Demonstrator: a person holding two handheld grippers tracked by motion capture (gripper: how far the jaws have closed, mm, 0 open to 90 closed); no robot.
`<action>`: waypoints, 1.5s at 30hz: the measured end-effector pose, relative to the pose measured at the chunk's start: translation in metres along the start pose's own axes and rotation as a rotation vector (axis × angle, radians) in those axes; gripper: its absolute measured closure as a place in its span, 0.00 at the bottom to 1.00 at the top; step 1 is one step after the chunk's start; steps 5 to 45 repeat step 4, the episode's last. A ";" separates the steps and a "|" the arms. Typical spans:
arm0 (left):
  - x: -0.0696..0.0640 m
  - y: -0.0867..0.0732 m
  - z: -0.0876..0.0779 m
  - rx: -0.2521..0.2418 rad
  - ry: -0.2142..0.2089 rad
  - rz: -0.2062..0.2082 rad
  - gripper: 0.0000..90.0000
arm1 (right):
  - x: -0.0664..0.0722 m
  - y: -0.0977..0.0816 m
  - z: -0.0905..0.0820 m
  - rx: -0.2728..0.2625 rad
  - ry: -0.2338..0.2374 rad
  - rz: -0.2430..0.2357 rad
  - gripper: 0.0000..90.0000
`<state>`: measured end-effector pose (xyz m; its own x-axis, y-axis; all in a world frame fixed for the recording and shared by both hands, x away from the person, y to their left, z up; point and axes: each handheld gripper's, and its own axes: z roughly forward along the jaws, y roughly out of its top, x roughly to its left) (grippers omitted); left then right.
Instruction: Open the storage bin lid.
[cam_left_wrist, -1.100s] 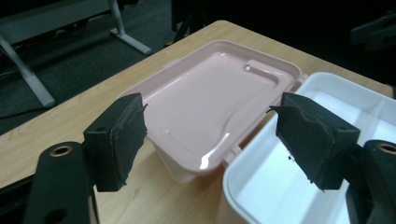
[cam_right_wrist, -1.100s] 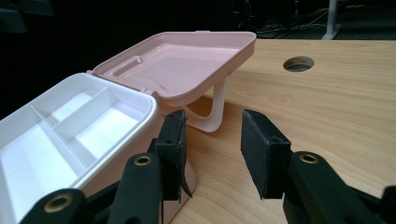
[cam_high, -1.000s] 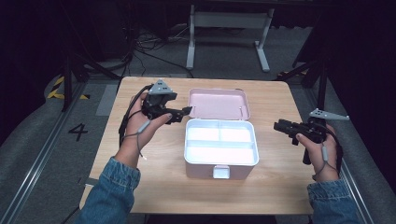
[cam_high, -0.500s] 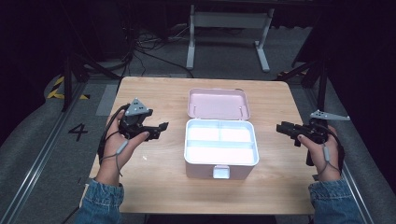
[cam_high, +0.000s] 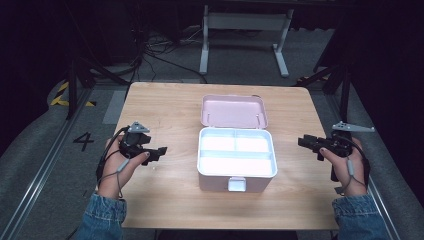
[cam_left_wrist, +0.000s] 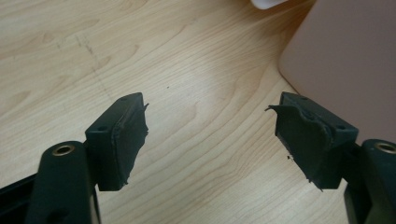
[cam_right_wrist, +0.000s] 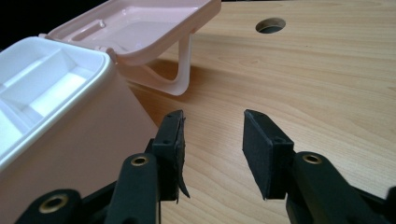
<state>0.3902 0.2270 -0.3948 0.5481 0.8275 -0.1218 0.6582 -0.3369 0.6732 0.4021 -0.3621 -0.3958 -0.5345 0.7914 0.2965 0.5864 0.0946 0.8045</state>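
Observation:
A pink box (cam_high: 237, 157) stands open in the middle of the wooden table (cam_high: 170, 107), its lid (cam_high: 233, 111) laid back behind it. A white divided tray fills the top of the box. My left gripper (cam_high: 159, 151) rests low over the table to the left of the box, open, with bare wood between its pads (cam_left_wrist: 128, 135). The box's pink wall (cam_left_wrist: 348, 60) lies just beyond its right jaw. My right gripper (cam_high: 303, 142) hovers to the right of the box, open and empty, pointing at the box side (cam_right_wrist: 70, 140); the lid (cam_right_wrist: 140, 28) shows beyond it.
A round cable hole (cam_right_wrist: 270, 24) is cut into the tabletop at the far side. A white latch (cam_high: 236, 184) sticks out at the box's front. Behind the table stand a white metal frame (cam_high: 245, 22) and loose cables on the floor.
My left hand has drawn back from the lid's corner, moving left, toward the person and down to the table. The right hand has stayed in place.

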 end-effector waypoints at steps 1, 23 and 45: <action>0.001 -0.001 0.001 0.008 0.008 -0.007 0.29 | 0.001 0.000 0.001 0.008 -0.005 -0.006 0.66; 0.001 -0.002 0.003 0.007 0.016 -0.027 0.28 | 0.004 0.000 0.004 0.029 -0.011 -0.018 0.65; 0.001 -0.002 0.003 0.007 0.016 -0.027 0.28 | 0.004 0.000 0.004 0.029 -0.011 -0.018 0.65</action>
